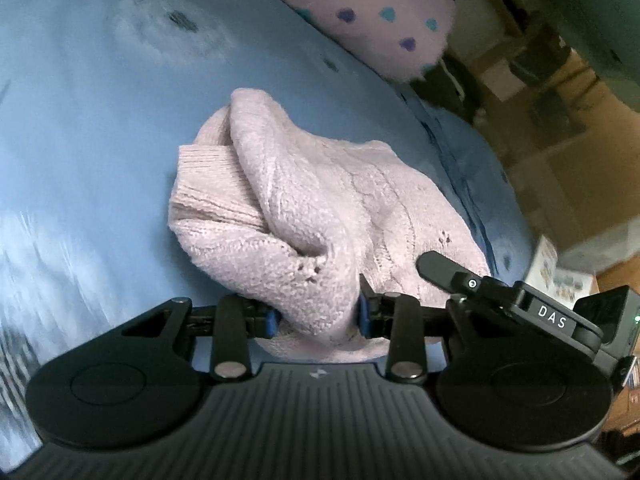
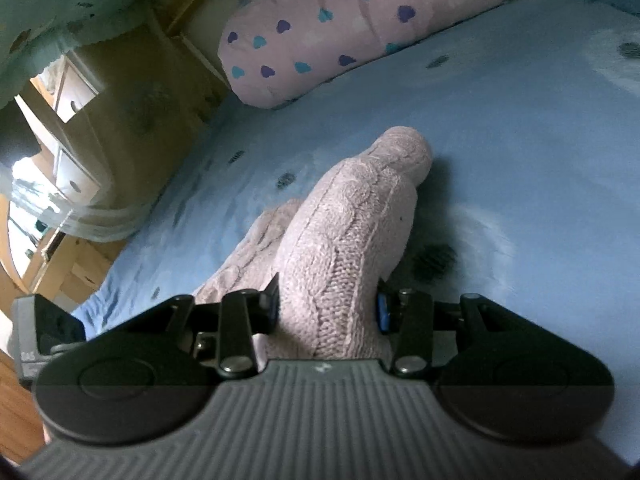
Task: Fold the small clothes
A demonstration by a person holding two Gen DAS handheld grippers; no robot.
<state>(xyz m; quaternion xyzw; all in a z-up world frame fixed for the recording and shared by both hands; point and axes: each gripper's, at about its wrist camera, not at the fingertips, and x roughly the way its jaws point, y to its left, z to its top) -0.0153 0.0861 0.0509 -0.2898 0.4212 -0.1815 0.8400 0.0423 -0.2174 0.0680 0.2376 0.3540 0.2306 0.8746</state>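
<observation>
1. blue bed (image 2: 520, 140) is the work surface, with a heart-print pillow (image 2: 340, 28) out of the way at the far end.
2. pink knit sweater (image 1: 304, 208) is bunched mid-bed, partly lifted, probably so it can be spread out for folding.
3. left tool (image 1: 316, 316) is pinching a sweater edge.
4. right tool (image 2: 326, 308) is pinching another chunk.

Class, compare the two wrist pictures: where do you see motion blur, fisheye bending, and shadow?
Left wrist view: the blue bedsheet smears into streaks at the left edge, while the pink knit garment and left tool stay sharp. Right wrist view: the heart-print pillow and furniture curve with the lens; the garment casts a soft shadow on the sheet to its right; the right tool is crisp.
</observation>
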